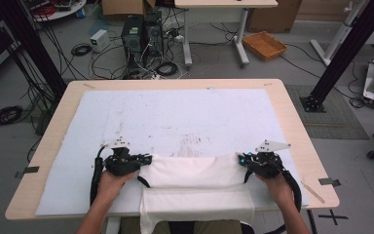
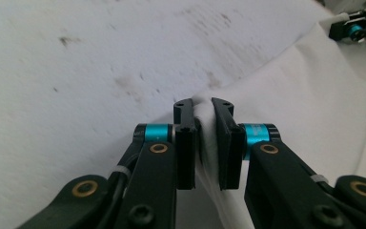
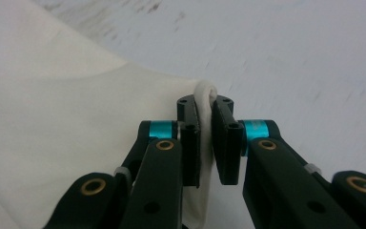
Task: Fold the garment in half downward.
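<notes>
White garment (image 1: 195, 183) lying folded at lower centre of frame on white mat (image 1: 175, 117), near edge draping over table (image 1: 292, 122) front. Left gripper (image 1: 143, 160) jaws pinching left fold corner; right gripper (image 1: 243, 160) jaws pinching right corner. Fabric judged light, limp, sagging between grips; corners being soundest hold, pinch deep to prevent slipping.

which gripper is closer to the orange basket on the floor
Right. The right gripper pinches the white cloth below the basket; the left gripper is farther away across the table.
</notes>
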